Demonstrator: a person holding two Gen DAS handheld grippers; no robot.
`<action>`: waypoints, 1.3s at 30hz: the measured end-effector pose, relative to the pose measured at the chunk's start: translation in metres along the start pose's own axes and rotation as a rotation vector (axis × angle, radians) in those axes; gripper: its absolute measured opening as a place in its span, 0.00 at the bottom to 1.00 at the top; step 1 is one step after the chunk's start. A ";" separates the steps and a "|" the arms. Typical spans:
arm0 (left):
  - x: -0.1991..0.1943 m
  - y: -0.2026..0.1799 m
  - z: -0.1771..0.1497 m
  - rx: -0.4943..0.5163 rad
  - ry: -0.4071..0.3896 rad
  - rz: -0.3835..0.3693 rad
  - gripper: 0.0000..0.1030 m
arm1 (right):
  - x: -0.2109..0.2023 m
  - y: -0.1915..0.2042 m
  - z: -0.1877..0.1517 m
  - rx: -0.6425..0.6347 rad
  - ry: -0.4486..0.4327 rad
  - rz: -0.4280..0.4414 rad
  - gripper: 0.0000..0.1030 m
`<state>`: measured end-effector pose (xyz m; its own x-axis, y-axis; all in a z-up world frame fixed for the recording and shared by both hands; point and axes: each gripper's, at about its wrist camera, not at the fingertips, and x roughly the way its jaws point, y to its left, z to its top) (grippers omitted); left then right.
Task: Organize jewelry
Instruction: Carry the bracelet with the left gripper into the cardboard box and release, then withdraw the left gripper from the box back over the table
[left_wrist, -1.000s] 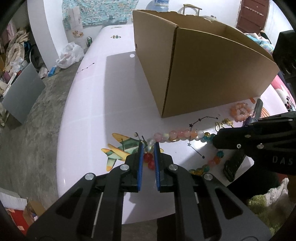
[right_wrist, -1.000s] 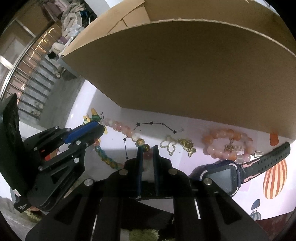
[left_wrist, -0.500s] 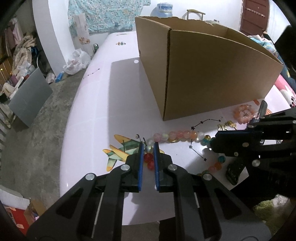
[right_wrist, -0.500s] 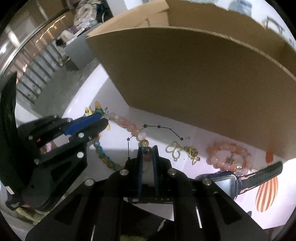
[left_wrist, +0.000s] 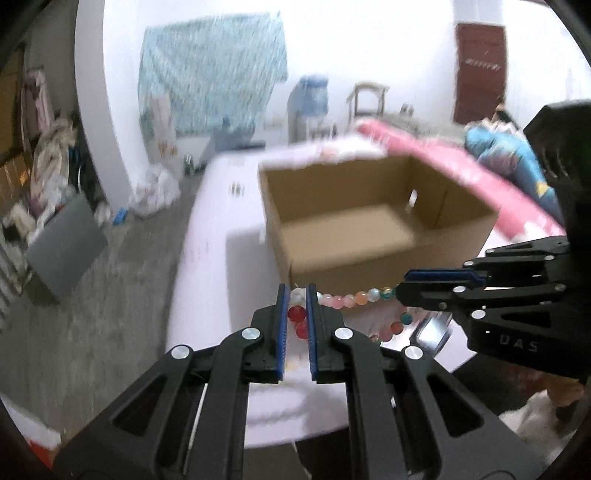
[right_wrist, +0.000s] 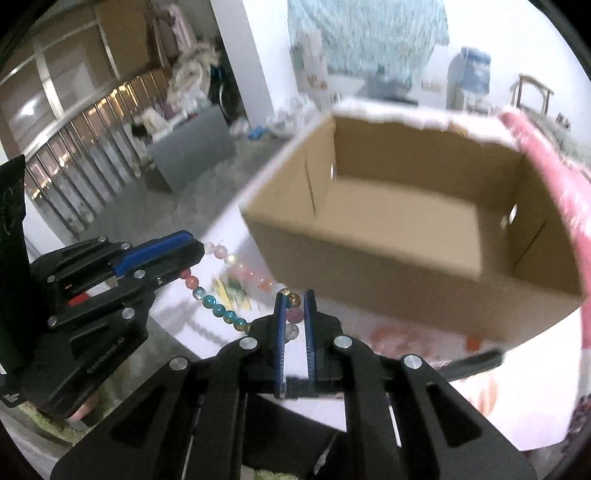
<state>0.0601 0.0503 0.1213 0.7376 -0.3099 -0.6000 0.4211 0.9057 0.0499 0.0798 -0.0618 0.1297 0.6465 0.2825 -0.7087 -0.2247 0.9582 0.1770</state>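
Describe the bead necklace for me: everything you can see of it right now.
The bead necklace is a loop of round glassy beads, pink, white, red, teal and amber. The left gripper is shut on its red beads, the right gripper on a purplish bead. It hangs between them in front of the open cardboard box.

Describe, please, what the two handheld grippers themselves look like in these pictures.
Both the left gripper and the right gripper are matte black linkage frames with cut-out slots and round silver rivets. Each carries two flat fingers faced with ribbed blue pads. The right gripper's side bears pale lettering, too blurred to read. No cables or sleeves show.
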 end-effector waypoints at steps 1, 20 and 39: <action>-0.005 -0.001 0.011 0.008 -0.028 -0.005 0.08 | -0.010 -0.002 0.010 -0.013 -0.032 -0.009 0.10; 0.232 0.003 0.138 0.074 0.396 -0.014 0.09 | 0.179 -0.131 0.144 0.256 0.389 0.081 0.10; 0.082 0.041 0.126 0.003 0.094 0.050 0.83 | 0.046 -0.123 0.136 0.207 0.048 -0.051 0.58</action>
<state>0.2047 0.0259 0.1747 0.7046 -0.2359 -0.6692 0.3867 0.9184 0.0834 0.2363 -0.1606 0.1686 0.6165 0.2358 -0.7512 -0.0352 0.9614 0.2729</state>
